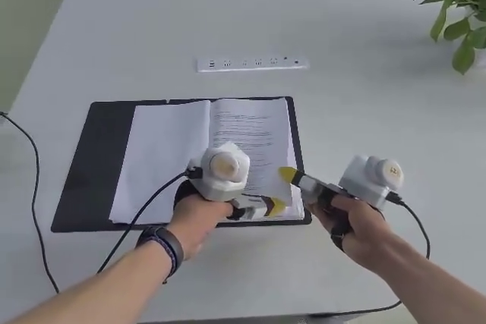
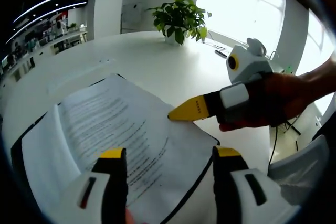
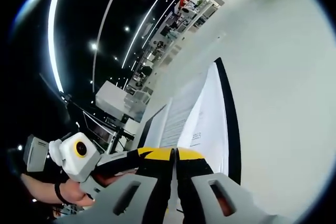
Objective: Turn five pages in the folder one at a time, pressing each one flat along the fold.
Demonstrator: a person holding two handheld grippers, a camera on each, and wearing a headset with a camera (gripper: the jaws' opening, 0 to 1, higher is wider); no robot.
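Note:
A black folder (image 1: 91, 180) lies open on the white table, with a printed right page (image 1: 250, 138) and a plain left page (image 1: 163, 157). My left gripper (image 1: 273, 206) hovers open over the page's near right corner; in the left gripper view its yellow-tipped jaws (image 2: 169, 153) straddle that printed page (image 2: 110, 124). My right gripper (image 1: 288, 176) comes in from the right, shut, its yellow tip at the page's right edge (image 2: 173, 115). In the right gripper view the jaws (image 3: 174, 154) are pressed together before the page (image 3: 210, 114); I cannot tell if a sheet lies between them.
A white power strip (image 1: 252, 64) lies beyond the folder. A potted plant (image 1: 459, 13) stands at the far right corner, also in the left gripper view (image 2: 178, 19). A black cable (image 1: 34, 195) runs along the table's left side.

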